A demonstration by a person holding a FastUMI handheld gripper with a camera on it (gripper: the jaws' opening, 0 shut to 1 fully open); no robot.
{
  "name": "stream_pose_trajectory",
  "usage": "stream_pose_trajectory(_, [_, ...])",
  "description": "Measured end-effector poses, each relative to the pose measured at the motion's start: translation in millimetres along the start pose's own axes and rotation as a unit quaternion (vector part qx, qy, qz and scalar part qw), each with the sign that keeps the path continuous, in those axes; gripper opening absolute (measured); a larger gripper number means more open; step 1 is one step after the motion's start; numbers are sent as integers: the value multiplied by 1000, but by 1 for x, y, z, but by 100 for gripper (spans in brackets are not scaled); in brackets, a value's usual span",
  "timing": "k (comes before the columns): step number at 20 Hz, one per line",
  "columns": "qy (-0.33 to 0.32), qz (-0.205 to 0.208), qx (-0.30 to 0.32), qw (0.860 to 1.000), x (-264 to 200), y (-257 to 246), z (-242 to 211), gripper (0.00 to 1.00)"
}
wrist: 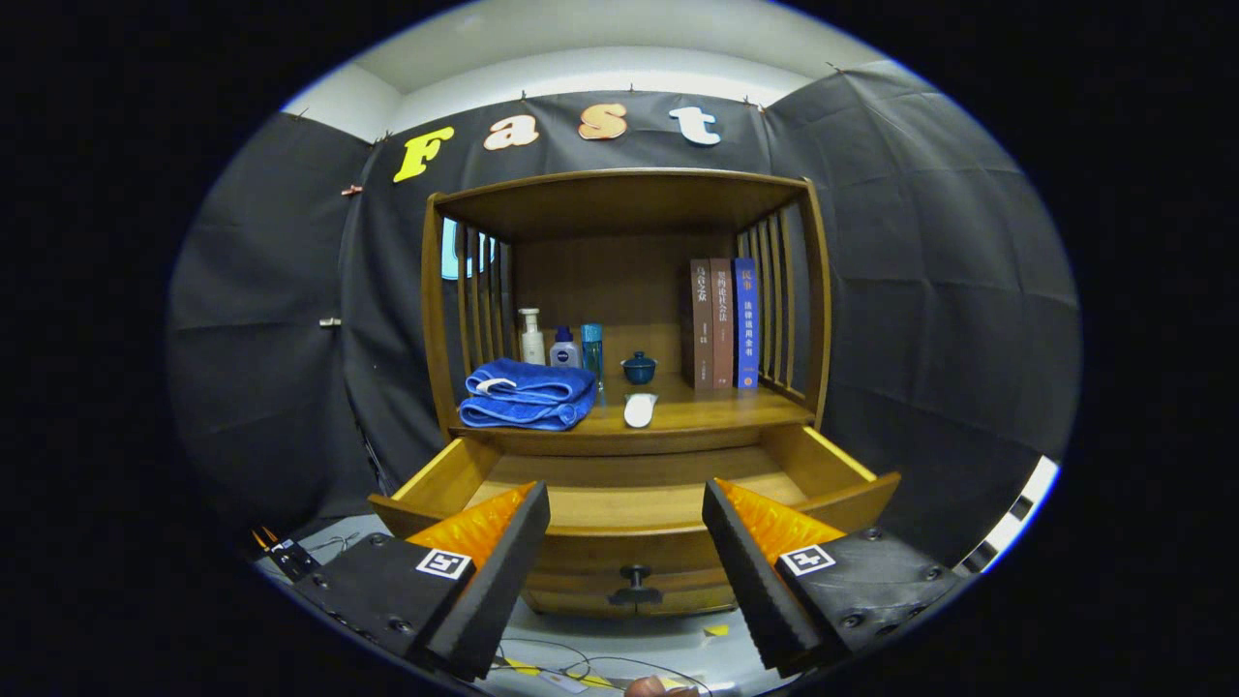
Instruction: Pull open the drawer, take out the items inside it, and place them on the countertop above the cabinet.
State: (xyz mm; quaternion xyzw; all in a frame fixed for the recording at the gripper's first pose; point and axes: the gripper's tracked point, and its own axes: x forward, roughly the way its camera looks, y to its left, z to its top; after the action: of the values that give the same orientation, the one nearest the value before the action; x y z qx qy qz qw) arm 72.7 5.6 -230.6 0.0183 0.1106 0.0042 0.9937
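your drawer (634,503) stands pulled open under the countertop (697,416), its knob (635,578) between your fingers. your gripper (626,503) is released, fingers spread and holding nothing, just before the drawer front. on the countertop a blue towel (528,395) lies at the left edge, a white item (639,409) mid-front, books (723,323) at the back right.
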Motion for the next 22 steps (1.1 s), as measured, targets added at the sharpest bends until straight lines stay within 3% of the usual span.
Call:
stream_pose_trajectory(5, [-2, -13, 0, 1000, 7, -13, -65, 100])
stream_pose_trajectory(10, [-5, -25, -13, 1000, 29, -22, -103, 99])
stream_pose_trajectory(22, [-6, -13, -42, 999, 73, -10, -114, 99])
